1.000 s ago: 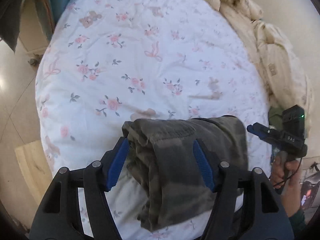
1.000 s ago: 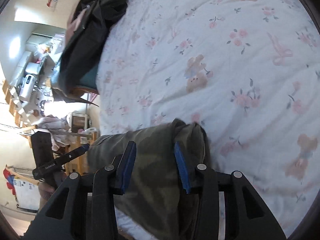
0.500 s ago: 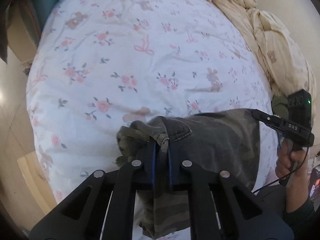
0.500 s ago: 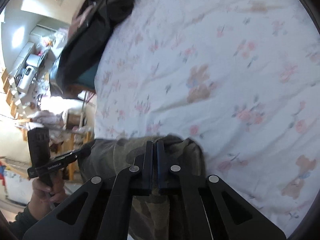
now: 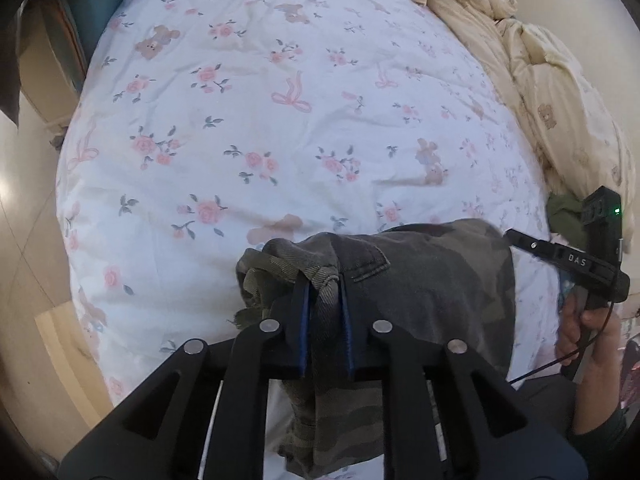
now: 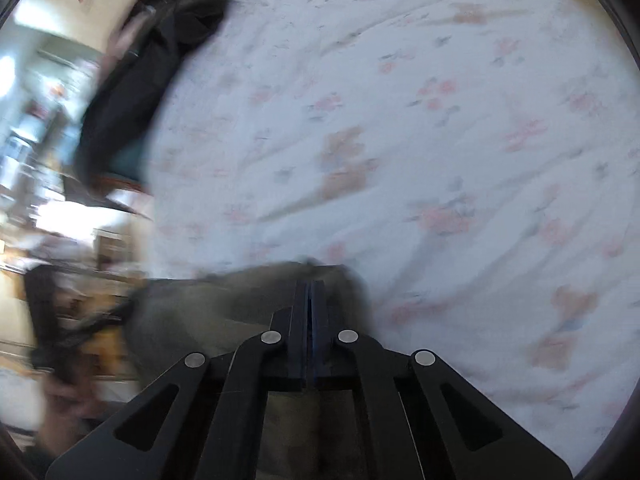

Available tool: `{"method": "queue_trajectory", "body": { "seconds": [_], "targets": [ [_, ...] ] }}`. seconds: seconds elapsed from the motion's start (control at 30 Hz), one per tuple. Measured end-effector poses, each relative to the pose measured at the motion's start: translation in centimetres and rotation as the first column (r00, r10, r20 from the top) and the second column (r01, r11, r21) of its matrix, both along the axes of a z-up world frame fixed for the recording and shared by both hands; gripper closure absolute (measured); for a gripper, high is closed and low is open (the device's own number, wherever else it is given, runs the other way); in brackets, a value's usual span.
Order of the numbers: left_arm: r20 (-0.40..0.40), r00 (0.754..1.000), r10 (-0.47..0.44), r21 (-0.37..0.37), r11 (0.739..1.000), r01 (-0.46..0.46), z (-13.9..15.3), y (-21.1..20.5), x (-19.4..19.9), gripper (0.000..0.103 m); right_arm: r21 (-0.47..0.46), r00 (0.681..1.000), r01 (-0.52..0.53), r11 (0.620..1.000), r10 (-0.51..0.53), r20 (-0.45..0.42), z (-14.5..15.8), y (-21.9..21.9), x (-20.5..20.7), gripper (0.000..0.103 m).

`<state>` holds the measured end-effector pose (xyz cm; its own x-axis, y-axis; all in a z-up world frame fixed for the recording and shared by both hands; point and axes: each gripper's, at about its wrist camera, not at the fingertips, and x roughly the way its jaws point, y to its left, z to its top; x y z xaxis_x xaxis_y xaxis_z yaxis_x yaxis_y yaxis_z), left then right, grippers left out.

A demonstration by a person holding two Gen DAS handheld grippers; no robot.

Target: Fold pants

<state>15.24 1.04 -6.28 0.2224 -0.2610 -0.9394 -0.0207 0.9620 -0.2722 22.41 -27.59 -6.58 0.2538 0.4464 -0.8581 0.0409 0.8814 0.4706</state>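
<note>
The camouflage pants (image 5: 432, 280) lie bunched at the near edge of the bed, partly hanging over it. My left gripper (image 5: 323, 284) is shut on a bunched fold of the pants at their left end. In the left wrist view the right gripper (image 5: 516, 238) reaches to the pants' right edge, held by a hand. In the blurred right wrist view my right gripper (image 6: 311, 286) is shut on the pants (image 6: 224, 304), its jaws nearly touching. The left gripper (image 6: 60, 320) shows there as a dark blur at lower left.
The bed has a white floral sheet (image 5: 280, 128). A cream quilt (image 5: 532, 72) is heaped along its far right side. A dark garment (image 6: 152, 64) hangs at the bed's far left corner. Tiled floor (image 5: 28, 240) lies left of the bed.
Both grippers went from open around the pants to shut on them. The bunched fold has risen a little and the right wrist view is now blurred by motion.
</note>
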Motion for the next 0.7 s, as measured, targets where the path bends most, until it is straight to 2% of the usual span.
{"method": "queue_trajectory", "body": {
  "seconds": [0.03,0.1,0.17,0.2,0.27,0.3,0.37,0.43,0.47,0.5,0.57,0.6,0.63,0.67,0.7],
  "targets": [
    [-0.003,1.000,0.003,0.011,1.000,-0.003,0.0,0.1,0.0,0.084,-0.020,1.000,-0.002,1.000,0.002,0.023,0.6,0.0,-0.1,0.102],
    [-0.005,1.000,0.031,-0.002,1.000,-0.031,0.7,0.6,-0.3,0.085,0.062,0.998,-0.025,0.998,0.021,0.056,2.0,0.3,0.0,0.101],
    [0.042,0.999,0.025,-0.044,0.999,-0.023,2.3,0.7,-0.5,0.085,0.062,0.990,-0.085,0.994,0.077,0.122,4.0,2.1,0.4,0.098],
    [0.091,0.996,0.023,-0.045,0.999,-0.019,3.4,0.6,-0.5,0.085,0.051,0.981,-0.126,0.991,0.117,0.153,4.7,3.4,0.7,0.098],
    [0.147,0.989,0.031,-0.037,0.999,-0.025,4.2,0.2,-0.5,0.085,0.066,0.978,-0.185,0.981,0.176,0.114,4.2,6.1,1.6,0.098],
    [0.141,0.990,0.025,-0.049,0.999,-0.018,3.7,-0.3,-0.3,0.085,0.110,0.977,-0.211,0.971,0.206,0.055,3.1,8.1,2.3,0.098],
    [0.070,0.998,-0.012,-0.039,0.999,0.014,1.6,-1.7,0.2,0.085,0.144,0.971,-0.240,0.960,0.238,0.032,1.6,10.6,3.0,0.098],
    [-0.003,0.999,-0.049,0.026,0.998,0.049,-1.1,-2.7,0.0,0.085,0.088,0.957,-0.289,0.953,0.290,-0.001,-0.3,13.5,3.3,0.098],
    [-0.002,0.999,-0.051,0.056,0.997,0.051,-1.6,-2.7,-0.1,0.083,0.041,0.953,-0.302,0.952,0.302,-0.006,-1.0,14.2,3.3,0.103],
    [-0.001,0.998,-0.056,0.059,0.997,0.056,-1.7,-2.6,-0.2,0.083,-0.007,0.954,-0.301,0.954,0.301,-0.017,-1.8,14.3,3.3,0.103],
    [-0.016,0.998,-0.057,0.021,0.998,0.058,-1.8,-2.2,-0.2,0.083,-0.050,0.963,-0.269,0.962,0.268,-0.038,-2.8,12.8,3.6,0.103],
    [-0.021,0.998,-0.054,0.011,0.998,0.055,-1.9,-2.1,-0.3,0.083,-0.123,0.969,-0.246,0.961,0.243,-0.040,-3.0,11.6,3.9,0.103],
    [-0.022,0.998,-0.058,0.015,0.998,0.058,-1.9,-2.1,-0.3,0.083,-0.235,0.974,-0.226,0.945,0.225,-0.033,-3.2,10.3,4.2,0.103],
    [-0.021,0.998,-0.063,0.027,0.998,0.064,-1.8,-2.2,-0.4,0.083,-0.296,0.979,-0.203,0.933,0.201,-0.038,-3.6,8.9,4.5,0.102],
    [-0.017,0.998,-0.065,0.035,0.997,0.065,-1.6,-2.3,-0.3,0.083,-0.283,0.983,-0.182,0.942,0.173,-0.058,-4.0,7.6,4.7,0.102]
  ]
}}
